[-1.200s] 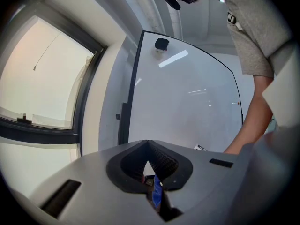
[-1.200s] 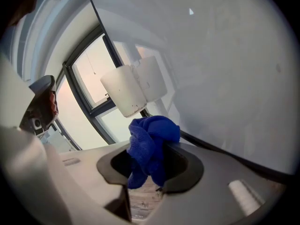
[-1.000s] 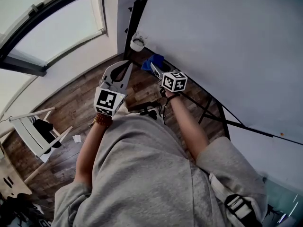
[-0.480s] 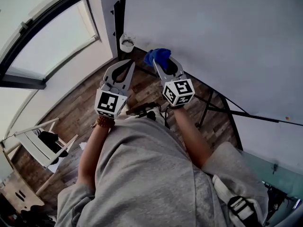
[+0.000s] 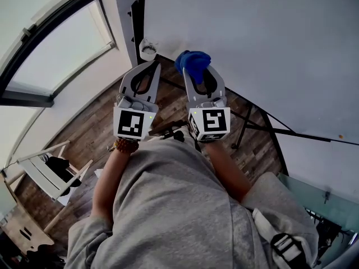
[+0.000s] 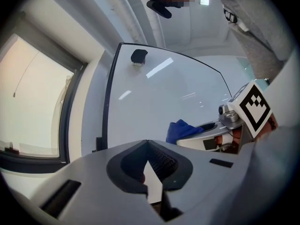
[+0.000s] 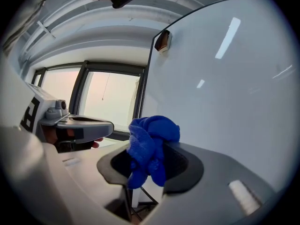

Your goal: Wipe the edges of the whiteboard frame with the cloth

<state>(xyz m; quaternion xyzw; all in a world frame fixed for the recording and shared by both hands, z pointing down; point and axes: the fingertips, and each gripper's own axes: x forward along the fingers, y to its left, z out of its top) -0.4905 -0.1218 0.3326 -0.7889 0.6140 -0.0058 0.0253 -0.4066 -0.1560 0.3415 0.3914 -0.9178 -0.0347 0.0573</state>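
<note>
Because your right claw (image 5: 197, 72) clenches the blue cloth (image 5: 193, 61) at its tips to reach the whiteboard frame (image 5: 141, 4) ahead, your left claw (image 5: 149, 67), closed on nothing, waits alongside

Window (image 5: 50, 43), wooden floor (image 5: 84, 133), white chair (image 5: 45, 175)

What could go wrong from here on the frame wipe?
1. The blue cloth is a loose bunch pinched in the right gripper; dragging it along the whiteboard frame may pull it free.
2. The small white holder by the frame's corner could be snagged or knocked.
3. The shut left gripper sits close beside the right one; they may collide.
</note>
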